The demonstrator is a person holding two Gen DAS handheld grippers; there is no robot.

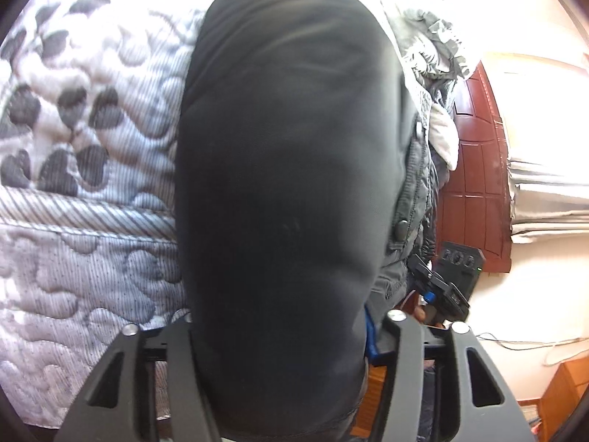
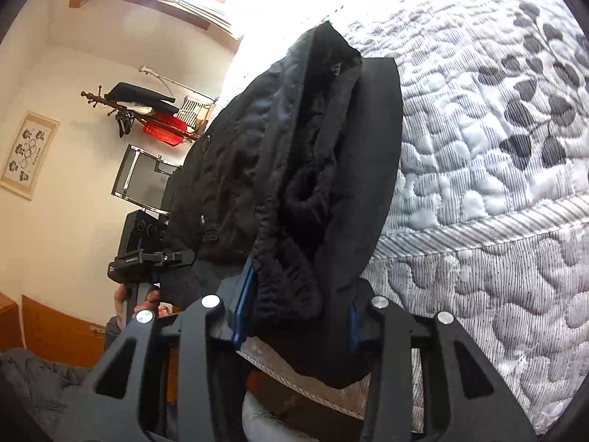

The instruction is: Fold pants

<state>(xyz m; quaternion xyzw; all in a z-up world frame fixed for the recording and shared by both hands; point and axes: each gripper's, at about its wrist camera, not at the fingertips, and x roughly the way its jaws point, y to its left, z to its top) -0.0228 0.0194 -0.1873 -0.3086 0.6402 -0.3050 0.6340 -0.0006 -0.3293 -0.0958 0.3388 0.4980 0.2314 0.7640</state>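
Note:
The black pants (image 1: 287, 184) hang in front of my left gripper (image 1: 283, 331) and fill the middle of the left wrist view; its jaws close on the cloth. In the right wrist view the pants (image 2: 331, 191) show as a bunched, fleece-lined bundle held up over the bed edge. My right gripper (image 2: 294, 316) is shut on the lower end of that bundle, blue pads on both sides. The other gripper (image 2: 147, 261), held by a hand, shows at left in the right wrist view and at right in the left wrist view (image 1: 441, 291).
A quilted grey-and-white leaf-print bedspread (image 1: 84, 184) covers the bed (image 2: 497, 202). A grey padded jacket (image 1: 416, 184) lies beside the pants. A red-brown headboard (image 1: 475, 169), a black appliance (image 2: 143, 228), a coat rack (image 2: 140, 110) and wooden furniture (image 2: 55, 331) stand nearby.

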